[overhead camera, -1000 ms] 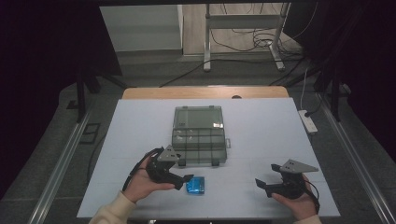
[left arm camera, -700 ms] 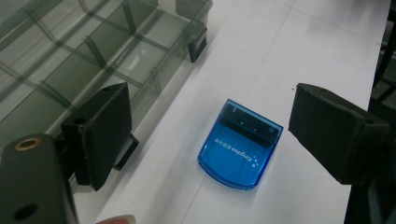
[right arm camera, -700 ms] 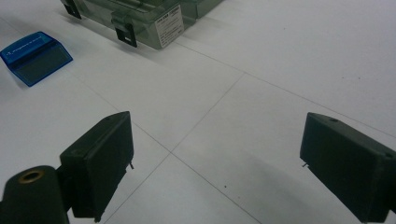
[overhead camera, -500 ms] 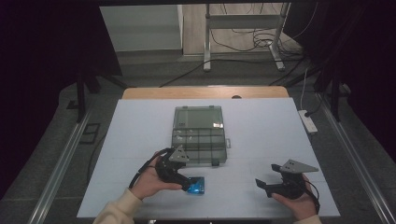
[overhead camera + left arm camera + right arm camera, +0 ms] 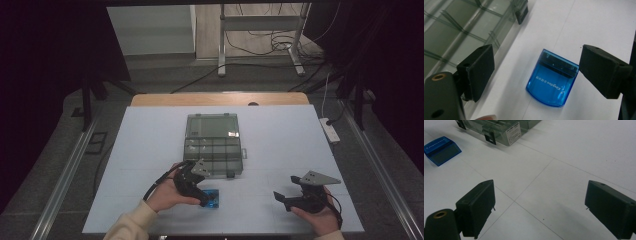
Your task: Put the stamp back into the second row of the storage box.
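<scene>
At the lower left of the high view, the person's left hand (image 5: 167, 196) brings the left tool (image 5: 204, 196) down over a small blue translucent plastic case (image 5: 213, 199) that lies flat on the white bench (image 5: 280, 145), just below centre of the frame. In the left gripper view the blue case (image 5: 552, 77) sits in the middle of the frame between the two black jaws, which stand wide apart on either side of it without touching it; white lettering runs along its clear lid, and a darker band crosses its far end. Along the upper left of that view lies the edge of a clear grey compartment box (image 5: 461, 30), its dividers visible through the lid and a black latch at its rim, just beside the case but not touching it. In the high view the same compartment box (image 5: 212, 145) rests closed at the centre of the bench, directly above the left tool. Farther right, at the lower right of the high view, the right hand (image 5: 320, 217) holds the right tool (image 5: 278, 198) low over bare bench, well apart from the case. In the right gripper view its jaws also stand wide apart with nothing between them, the blue case (image 5: 442, 150) at upper left and the box (image 5: 499, 130) along the top edge.
</scene>
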